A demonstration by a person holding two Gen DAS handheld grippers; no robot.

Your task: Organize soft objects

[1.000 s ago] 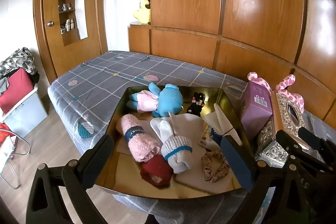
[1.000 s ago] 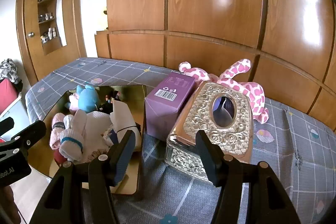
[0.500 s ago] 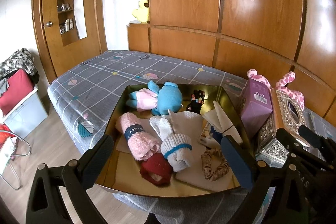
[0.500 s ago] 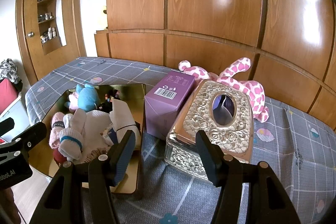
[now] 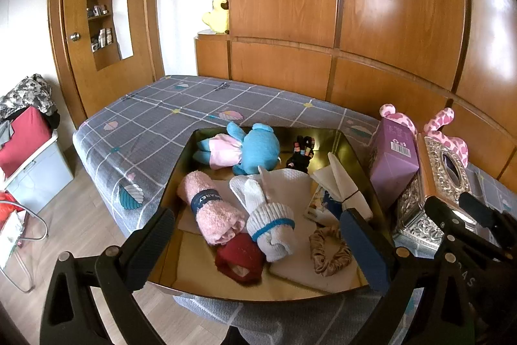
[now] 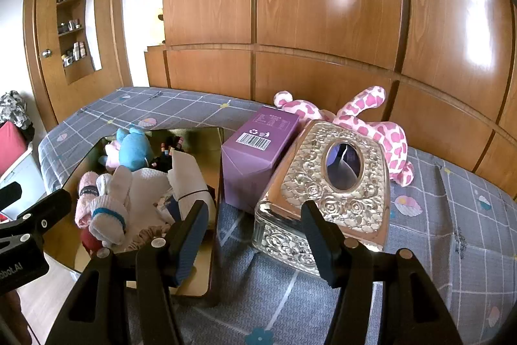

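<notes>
Gold tray (image 5: 181, 170) at bed's (image 5: 161, 118) near edge, full of soft things; left gripper (image 5: 258, 243) and right gripper (image 6: 253, 230) both spread wide, holding nothing.

Rolled pink towel (image 5: 215, 209) — navy band, partial lettering "AREY", just ahead of the left gripper's (image 5: 258, 243) spread jaws. Purple carton (image 6: 258, 154) — barcode and recycling mark, digits illegible, ahead of the right gripper (image 6: 253, 227). Left gripper body — fragment "obot.AI".
</notes>
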